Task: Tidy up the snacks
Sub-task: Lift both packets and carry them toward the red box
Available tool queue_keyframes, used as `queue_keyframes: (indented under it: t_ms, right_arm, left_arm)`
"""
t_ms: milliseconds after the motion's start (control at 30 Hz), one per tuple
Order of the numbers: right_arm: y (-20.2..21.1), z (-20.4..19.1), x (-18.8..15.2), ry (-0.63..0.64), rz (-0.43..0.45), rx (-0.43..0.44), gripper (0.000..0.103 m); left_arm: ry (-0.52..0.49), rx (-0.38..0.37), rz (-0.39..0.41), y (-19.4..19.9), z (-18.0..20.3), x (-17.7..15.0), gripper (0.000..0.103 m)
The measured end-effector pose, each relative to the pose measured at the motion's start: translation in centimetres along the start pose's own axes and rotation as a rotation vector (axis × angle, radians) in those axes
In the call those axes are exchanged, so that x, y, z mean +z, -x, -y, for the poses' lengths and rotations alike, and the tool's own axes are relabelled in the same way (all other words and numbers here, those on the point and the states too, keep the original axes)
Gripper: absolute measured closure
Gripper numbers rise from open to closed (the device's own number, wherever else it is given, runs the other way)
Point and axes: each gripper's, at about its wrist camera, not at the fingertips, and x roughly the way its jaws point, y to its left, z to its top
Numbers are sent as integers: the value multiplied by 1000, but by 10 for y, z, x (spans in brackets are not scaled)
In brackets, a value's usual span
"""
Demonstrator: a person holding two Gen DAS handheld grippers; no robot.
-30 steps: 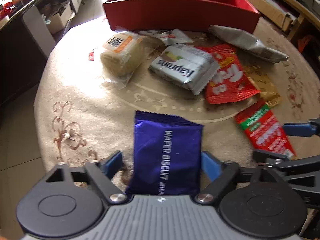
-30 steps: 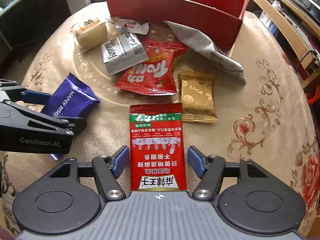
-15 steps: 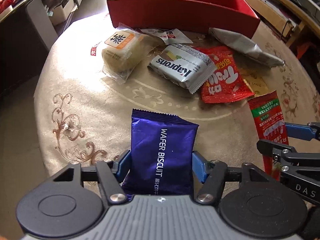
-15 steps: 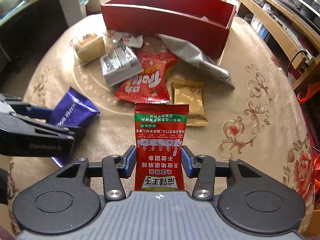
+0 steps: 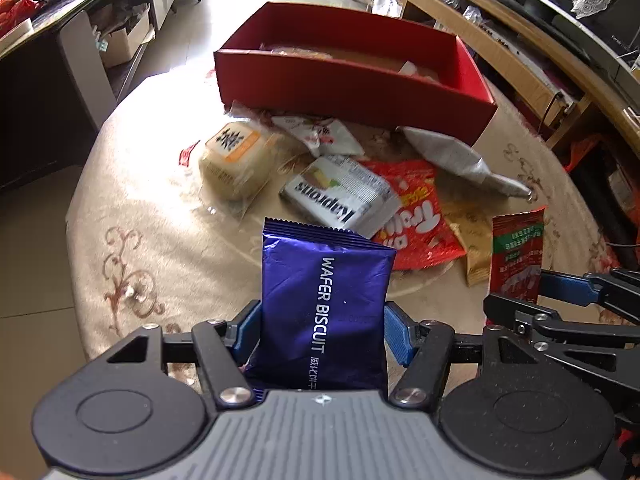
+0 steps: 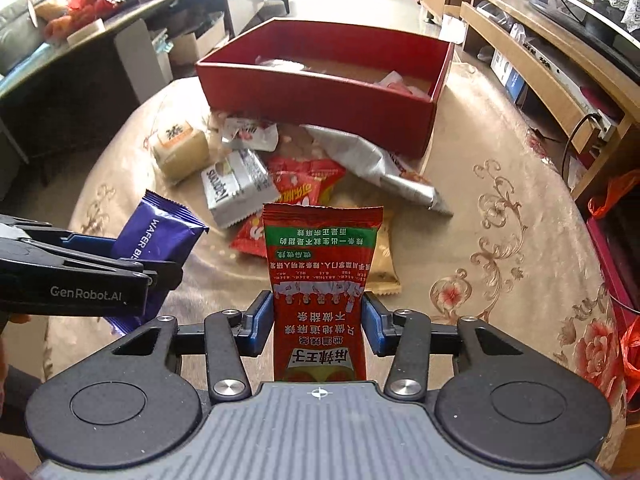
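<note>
Two snacks are being carried at once, so the pick-up step is judged done and the transfer to the red cardboard box (image 5: 352, 84) is in hand. The left gripper (image 5: 322, 336) is clamped on a glossy purple wafer biscuit packet (image 5: 324, 300), which is being held clear of the round, floral-patterned table (image 5: 132, 216). The right gripper (image 6: 318, 328) is closed on a long red and green sachet (image 6: 320, 280), likewise being held off the table.

The next move is judged to call for both packets to be carried forward over the box's near wall before release.

A loose heap is lying between the grippers and the box: a silver Kaprons pack (image 5: 344, 196), a red Trolli bag (image 5: 420, 220), a pale cake in clear wrap (image 5: 236, 160), a crumpled grey foil bag (image 5: 456, 156) and a gold sachet (image 6: 380, 264). The box is already holding a few wrappers.
</note>
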Motion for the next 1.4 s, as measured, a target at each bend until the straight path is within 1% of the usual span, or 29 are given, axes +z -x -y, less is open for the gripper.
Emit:
queue_keyframes:
  t_ms: [233, 533, 767, 1000, 1200, 1400]
  right_arm:
    - [6, 5, 15, -23, 44, 1, 49]
    - [11, 13, 41, -57, 102, 11, 49]
    - [14, 26, 66, -95, 143, 16, 49]
    - [9, 38, 94, -124, 181, 15, 50]
    - [1, 47, 117, -146, 201, 8, 50]
    - [-10, 54, 137, -160, 209, 6, 51]
  left_arm:
    - [-5, -6, 45, 6, 3, 11, 44]
    - [6, -21, 77, 7, 13, 36, 44]
    - [27, -29, 114, 7, 18, 64, 44]
    - [46, -29, 153, 5, 21, 98, 44]
    - [50, -23, 174, -5, 23, 130, 44]
    - [71, -17, 186, -16, 24, 153, 44]
